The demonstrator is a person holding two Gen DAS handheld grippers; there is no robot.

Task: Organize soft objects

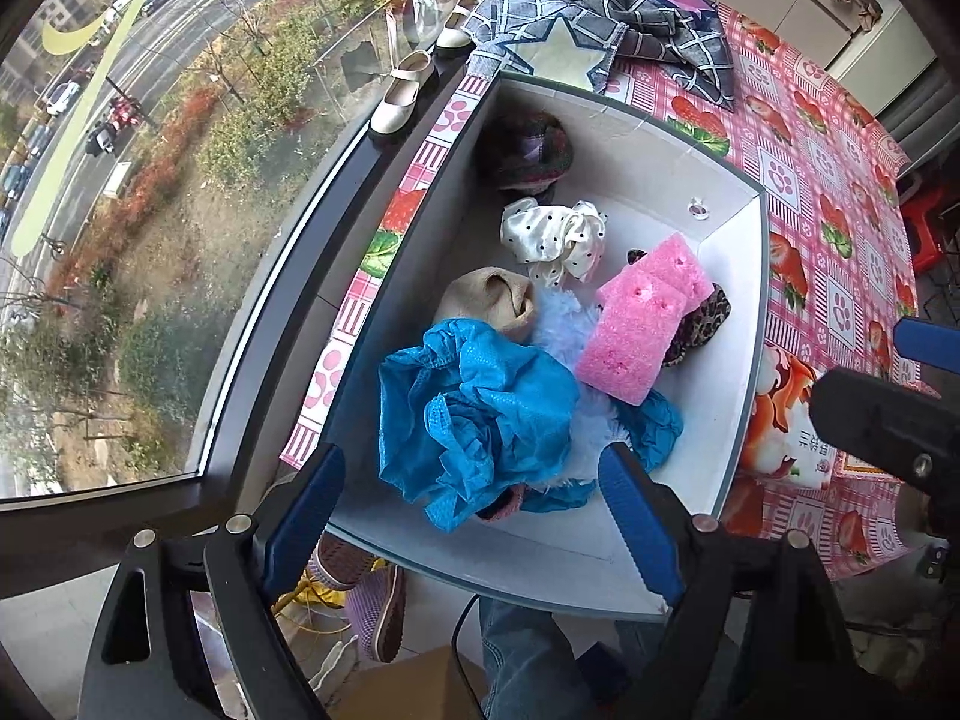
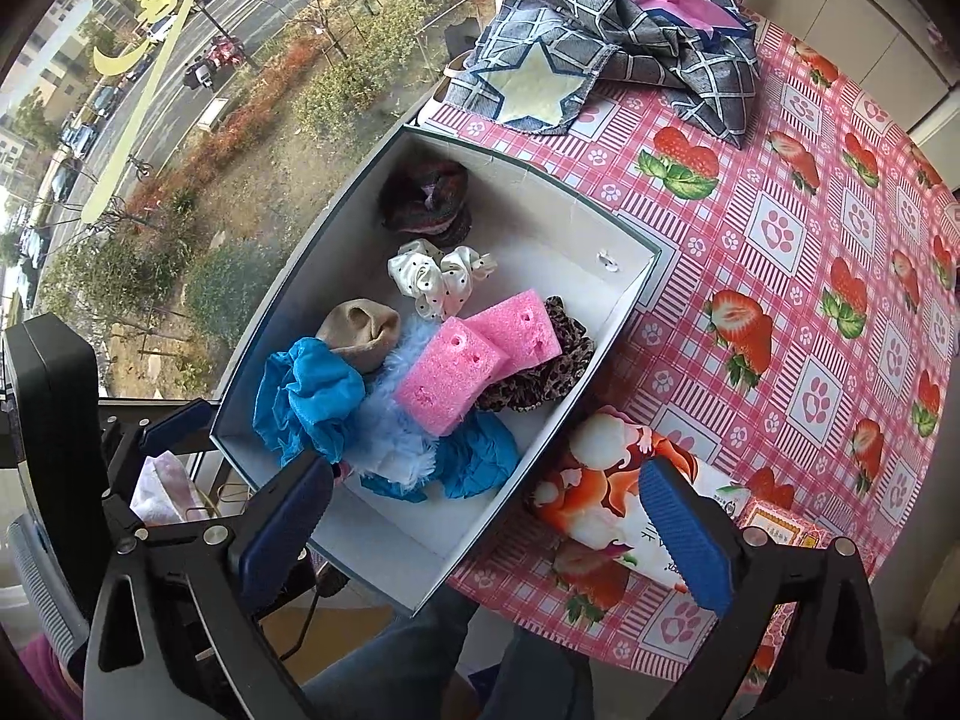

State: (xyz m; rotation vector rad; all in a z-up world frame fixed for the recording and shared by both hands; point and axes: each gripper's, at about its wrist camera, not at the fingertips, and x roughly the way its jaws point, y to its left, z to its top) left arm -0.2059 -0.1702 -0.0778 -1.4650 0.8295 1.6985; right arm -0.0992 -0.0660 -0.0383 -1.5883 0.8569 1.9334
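Grippers, left (image 1: pixel 471 483) and right (image 2: pixel 501 516), gape empty.

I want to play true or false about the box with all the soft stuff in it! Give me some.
1. Pink sponges lie in the white box. True.
2. The left tongs squeeze the blue cloth. False: they are open above it.
3. The checked cloth with a star is inside the box. False: it lies on the table behind it.
4. The right tongs hold nothing. True.
5. The polka-dot scrunchie is in the box. True.
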